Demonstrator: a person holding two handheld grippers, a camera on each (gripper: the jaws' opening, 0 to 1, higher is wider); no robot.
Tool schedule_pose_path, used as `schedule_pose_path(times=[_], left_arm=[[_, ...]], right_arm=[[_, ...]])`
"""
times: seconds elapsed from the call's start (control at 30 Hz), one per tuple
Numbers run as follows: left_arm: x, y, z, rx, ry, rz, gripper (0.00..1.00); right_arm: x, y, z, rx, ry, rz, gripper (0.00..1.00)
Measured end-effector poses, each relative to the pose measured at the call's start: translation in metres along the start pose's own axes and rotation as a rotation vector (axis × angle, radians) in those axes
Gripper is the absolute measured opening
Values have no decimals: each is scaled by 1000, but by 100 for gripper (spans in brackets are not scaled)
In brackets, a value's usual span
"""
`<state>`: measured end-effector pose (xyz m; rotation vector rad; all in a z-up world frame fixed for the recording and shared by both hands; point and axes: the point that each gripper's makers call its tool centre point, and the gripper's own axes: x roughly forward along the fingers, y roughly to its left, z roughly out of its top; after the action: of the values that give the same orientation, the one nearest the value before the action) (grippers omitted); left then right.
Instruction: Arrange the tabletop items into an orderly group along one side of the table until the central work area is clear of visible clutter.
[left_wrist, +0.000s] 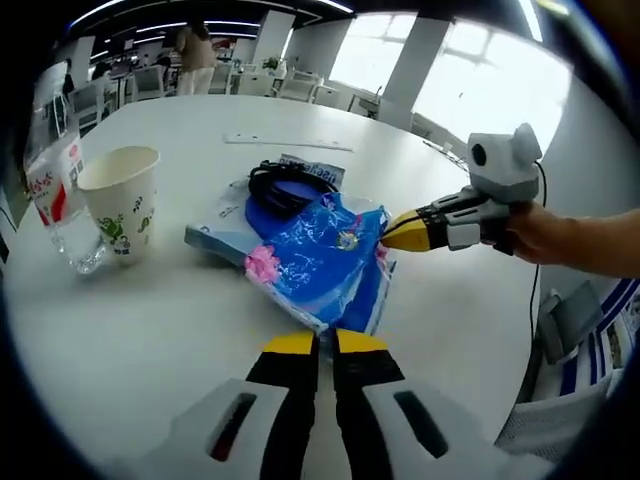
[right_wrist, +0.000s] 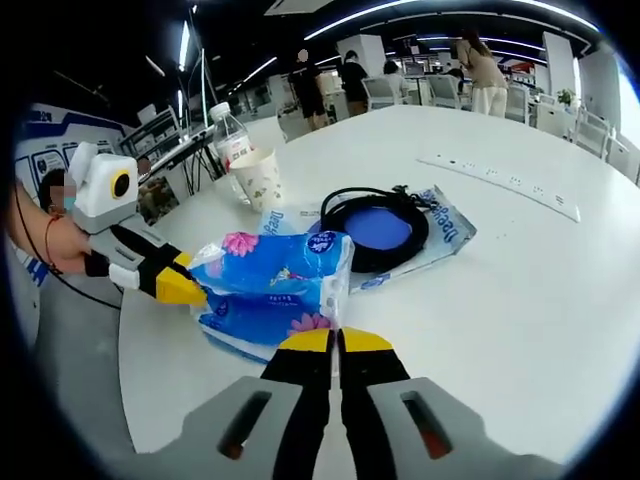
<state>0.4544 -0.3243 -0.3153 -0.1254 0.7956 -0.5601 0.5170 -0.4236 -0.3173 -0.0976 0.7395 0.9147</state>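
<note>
Here the blue tissue pack (left_wrist: 318, 262) lies just beyond both grippers' clenched, empty jaws.

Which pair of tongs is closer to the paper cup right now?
Left. The left tongs sit at one edge of the blue tissue pack, on the same side as the paper cup. The right tongs touch the pack's opposite edge, farther from the cup.

chairs (left_wrist: 300, 85) behind table | people (right_wrist: 480, 70) standing far back (office) | windows (left_wrist: 470, 70) bright | ceiling lights (right_wrist: 355, 15)
</note>
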Motion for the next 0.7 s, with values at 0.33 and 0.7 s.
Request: schedule_pose_path(times=[0.33,0.7], left_arm=[[-10,-7,13,23,-18,-23,0],[-11,-25,34,76,-12,-80,0]], right_arm=[[-15,8,11,17,-22,-3,0],[-45,10,19,31,-64,-39,0]])
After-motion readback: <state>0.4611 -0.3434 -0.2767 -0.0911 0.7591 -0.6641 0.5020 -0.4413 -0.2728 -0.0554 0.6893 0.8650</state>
